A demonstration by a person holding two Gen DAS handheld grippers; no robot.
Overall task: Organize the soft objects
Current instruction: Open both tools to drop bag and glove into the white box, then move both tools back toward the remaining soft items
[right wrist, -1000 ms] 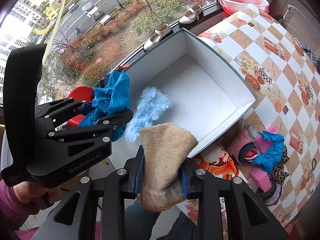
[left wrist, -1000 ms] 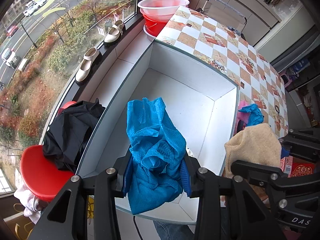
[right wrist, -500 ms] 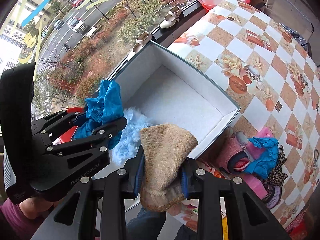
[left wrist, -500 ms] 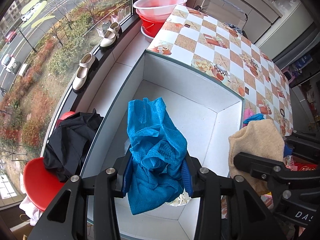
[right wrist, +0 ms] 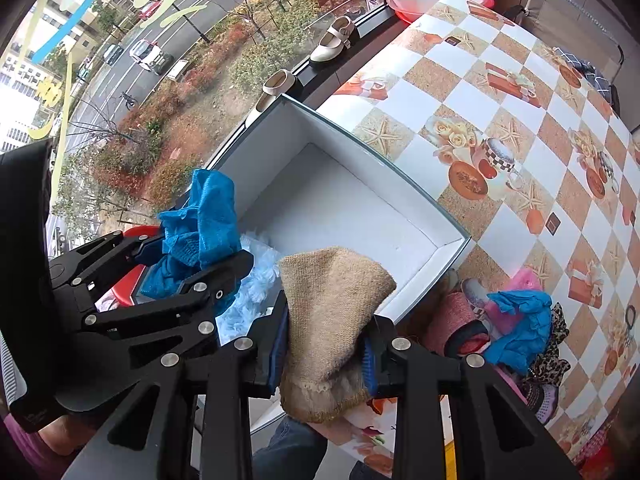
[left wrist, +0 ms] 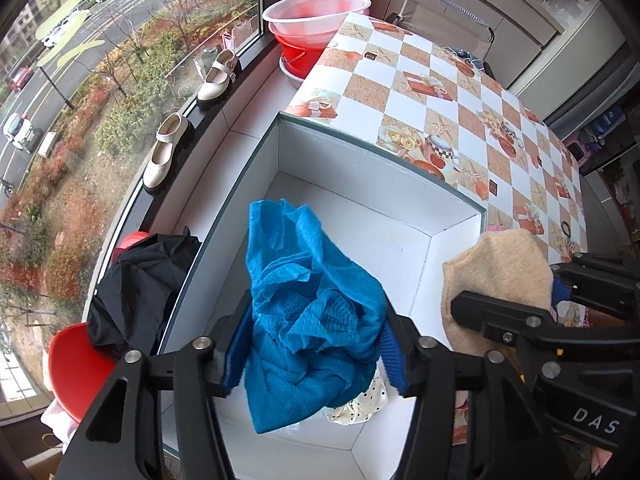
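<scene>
The left gripper (left wrist: pixel 314 350) hangs over the near end of the white box (left wrist: pixel 372 178), jaws opening, with the blue cloth (left wrist: pixel 308 304) between them. The cloth is a bright blue waffle-weave rag, crumpled into loose folds, 1 flap standing up above the fingers and the rest drooping below them into the box; the right blue pad (left wrist: pixel 390 354) meets the cloth, while the left pad stands a little clear of it. Under the cloth, on the box floor, lies a cream fabric with black dots (left wrist: pixel 360 402), and a fluffy pale-blue piece (right wrist: pixel 256 284) lies there too.

The right gripper (right wrist: pixel 324 350) is clamped on a tan knit sock (right wrist: pixel 328 320), coarse-woven with a lacy cuff hanging below the pads, held at the box's near corner. A heap of soft things (right wrist: pixel 504 320), pink, blue and leopard-print, sits on the checked tablecloth (right wrist: pixel 500 112) just beside the box.
</scene>
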